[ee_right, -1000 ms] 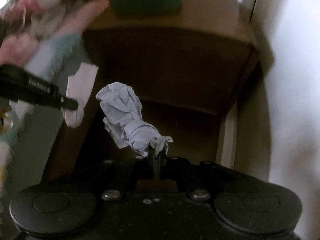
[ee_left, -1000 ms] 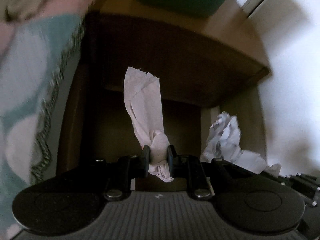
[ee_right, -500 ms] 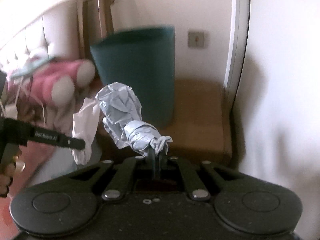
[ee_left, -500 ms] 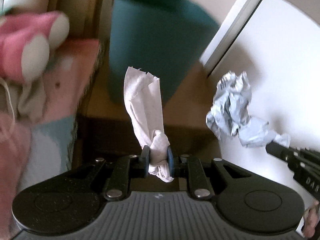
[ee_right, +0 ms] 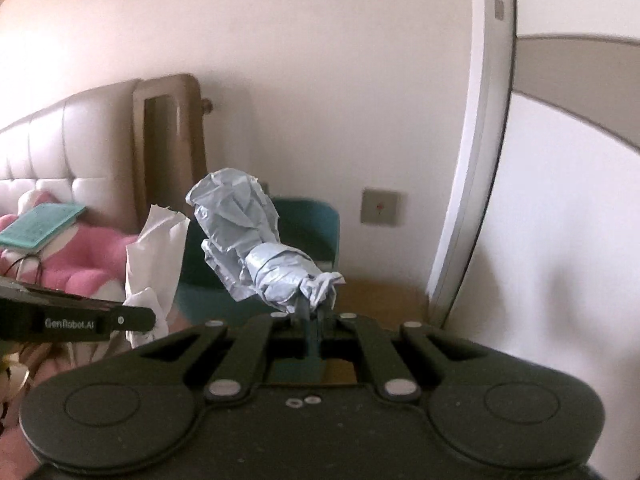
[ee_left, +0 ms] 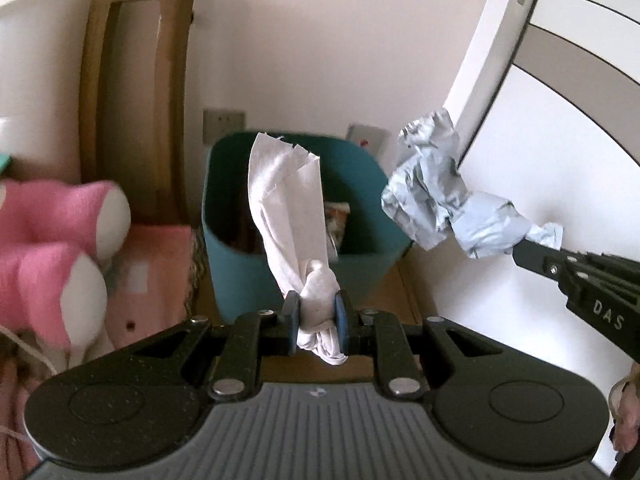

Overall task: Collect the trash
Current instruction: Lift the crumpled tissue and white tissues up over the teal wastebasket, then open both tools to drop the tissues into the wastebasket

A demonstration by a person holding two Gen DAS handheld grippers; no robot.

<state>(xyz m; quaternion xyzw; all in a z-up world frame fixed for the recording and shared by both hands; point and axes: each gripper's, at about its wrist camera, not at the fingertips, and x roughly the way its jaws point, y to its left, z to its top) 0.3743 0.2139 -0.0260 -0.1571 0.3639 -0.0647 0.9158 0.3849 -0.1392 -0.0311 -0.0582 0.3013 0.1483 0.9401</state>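
Two views, taken in turn.

Left wrist view, grip: the left gripper (ee_left: 316,318) is seen clamped on the twisted lower end of a white tissue (ee_left: 286,216), at centre frame.
Left wrist view, bin: a teal bin (ee_left: 236,252) is seen behind the tissue, centre frame, open-topped, with some contents inside (too blurred to name).
Left wrist view, right side: the right gripper (ee_left: 520,250) is seen holding a crumpled grey paper (ee_left: 432,200) by its tail.
Left wrist view, writing: "DAS" is read on the right gripper's body, lower right.
Left wrist view, left edge: a pink plush toy (ee_left: 52,248) is seen, blurred.

Right wrist view, grip: the jaws are closed on the paper's pinched tail, centre frame.
Right wrist view, writing: "GenRobot.AI" is read at lower left.
Right wrist view, upper left: a green book (ee_right: 40,226) is seen lying on the plush.

Handling: both pieces are judged light, soft and easily torn; the twisted ends are judged the firmest hold.
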